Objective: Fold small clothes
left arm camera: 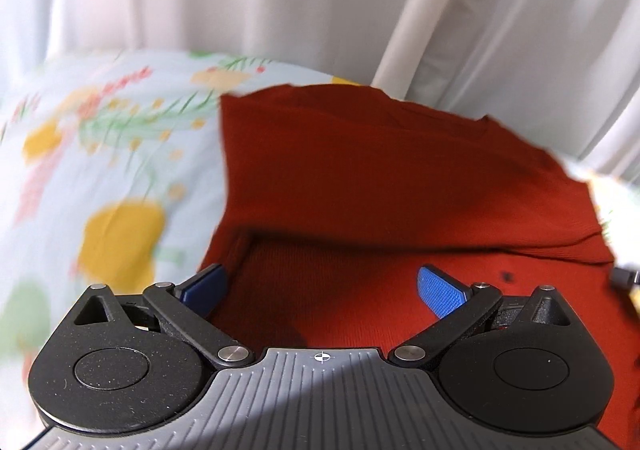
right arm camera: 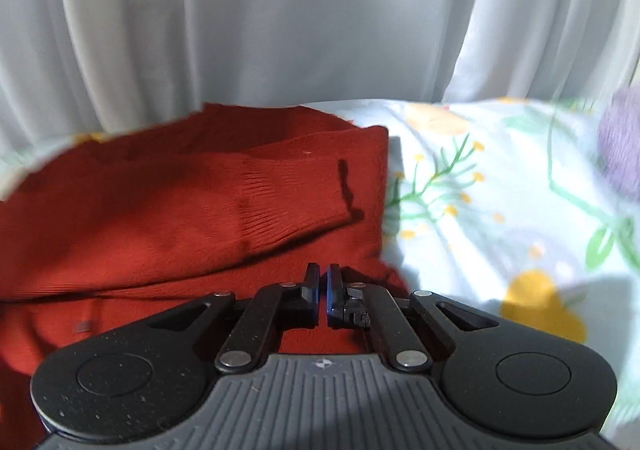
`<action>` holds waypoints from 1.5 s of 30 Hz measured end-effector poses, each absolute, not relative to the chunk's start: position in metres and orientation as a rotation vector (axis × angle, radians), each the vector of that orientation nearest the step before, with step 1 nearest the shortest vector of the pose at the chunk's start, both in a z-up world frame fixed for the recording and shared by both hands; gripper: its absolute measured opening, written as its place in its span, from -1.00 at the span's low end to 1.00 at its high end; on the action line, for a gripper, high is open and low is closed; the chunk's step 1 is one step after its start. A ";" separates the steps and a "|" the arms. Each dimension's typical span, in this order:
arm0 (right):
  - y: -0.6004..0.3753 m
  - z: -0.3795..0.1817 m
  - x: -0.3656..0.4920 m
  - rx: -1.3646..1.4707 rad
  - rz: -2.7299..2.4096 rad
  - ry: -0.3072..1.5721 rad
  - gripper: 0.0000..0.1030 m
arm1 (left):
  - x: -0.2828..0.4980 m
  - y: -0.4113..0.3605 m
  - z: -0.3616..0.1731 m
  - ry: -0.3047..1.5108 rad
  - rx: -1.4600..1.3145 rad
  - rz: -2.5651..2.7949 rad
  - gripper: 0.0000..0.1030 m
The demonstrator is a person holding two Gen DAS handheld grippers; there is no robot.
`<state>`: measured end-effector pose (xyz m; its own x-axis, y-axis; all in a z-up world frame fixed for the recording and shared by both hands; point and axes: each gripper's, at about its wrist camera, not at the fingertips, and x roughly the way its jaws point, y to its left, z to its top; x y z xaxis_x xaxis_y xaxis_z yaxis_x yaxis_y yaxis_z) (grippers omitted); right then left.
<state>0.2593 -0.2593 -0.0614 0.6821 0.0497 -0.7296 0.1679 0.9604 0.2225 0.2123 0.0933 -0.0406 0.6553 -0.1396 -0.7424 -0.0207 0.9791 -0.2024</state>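
A rust-red knit sweater (left arm camera: 380, 178) lies on a floral bedsheet (left arm camera: 120, 154), with a sleeve folded across its body. My left gripper (left arm camera: 322, 290) is open, its blue pads (left arm camera: 440, 292) spread wide just above the sweater's left part, holding nothing. In the right wrist view the sweater (right arm camera: 180, 210) fills the left half, its ribbed cuff (right arm camera: 304, 194) lying across the body. My right gripper (right arm camera: 323, 290) is shut above the sweater's near right edge; nothing shows between its fingers.
The floral bedsheet (right arm camera: 500, 202) spreads to the right of the sweater. A blurred purple object (right arm camera: 622, 138) sits at the far right. White curtains (right arm camera: 280, 18) hang close behind the bed. A white pole (left arm camera: 416, 10) stands in front of the curtains.
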 end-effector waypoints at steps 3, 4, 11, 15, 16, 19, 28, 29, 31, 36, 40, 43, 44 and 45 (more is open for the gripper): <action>-0.280 -0.054 0.198 0.451 0.162 0.816 -0.71 | 0.165 0.107 -0.034 0.872 -0.278 -0.069 1.00; -0.284 -0.053 0.176 0.472 0.213 0.821 -0.54 | 0.149 0.111 -0.032 0.873 -0.288 -0.067 1.00; -0.315 -0.061 0.057 0.437 0.212 0.979 -0.38 | 0.057 0.137 -0.025 0.925 -0.291 0.025 1.00; -0.342 -0.053 0.024 0.375 0.062 1.028 -0.38 | 0.036 0.151 -0.026 0.934 -0.334 0.073 1.00; -0.351 -0.049 0.016 0.373 0.033 1.010 -0.38 | 0.034 0.154 -0.028 0.942 -0.349 0.078 1.00; -0.367 -0.029 0.001 0.363 -0.002 0.922 -0.36 | 0.033 0.152 -0.030 0.952 -0.370 0.060 1.00; -0.395 0.018 -0.027 0.343 -0.010 0.786 -0.13 | 0.023 0.147 -0.034 0.984 -0.414 0.006 1.00; -0.395 0.021 -0.027 0.314 -0.022 0.794 -0.13 | 0.021 0.147 -0.034 0.986 -0.420 0.005 1.00; -0.394 0.026 -0.028 0.273 -0.018 0.804 -0.11 | 0.018 0.148 -0.035 0.989 -0.434 -0.002 1.00; -0.375 -0.003 -0.011 0.309 0.079 0.855 0.01 | 0.018 0.146 -0.039 1.007 -0.458 -0.032 0.84; -0.350 -0.042 0.013 0.359 0.143 0.942 -0.12 | 0.021 0.149 -0.046 1.024 -0.479 -0.029 0.67; -0.342 -0.063 0.025 0.401 0.130 1.000 -0.25 | 0.023 0.150 -0.045 1.032 -0.480 -0.035 0.59; -0.341 -0.067 0.026 0.412 0.128 1.011 -0.31 | 0.024 0.150 -0.045 1.035 -0.481 -0.039 0.53; -0.340 -0.070 0.027 0.419 0.132 1.019 -0.34 | 0.024 0.150 -0.046 1.038 -0.480 -0.038 0.46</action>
<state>0.0271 -0.3400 -0.0702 0.5245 0.2990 -0.7972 0.0858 0.9129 0.3989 0.0241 0.1504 -0.0457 0.5169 -0.2536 -0.8176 -0.1924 0.8963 -0.3996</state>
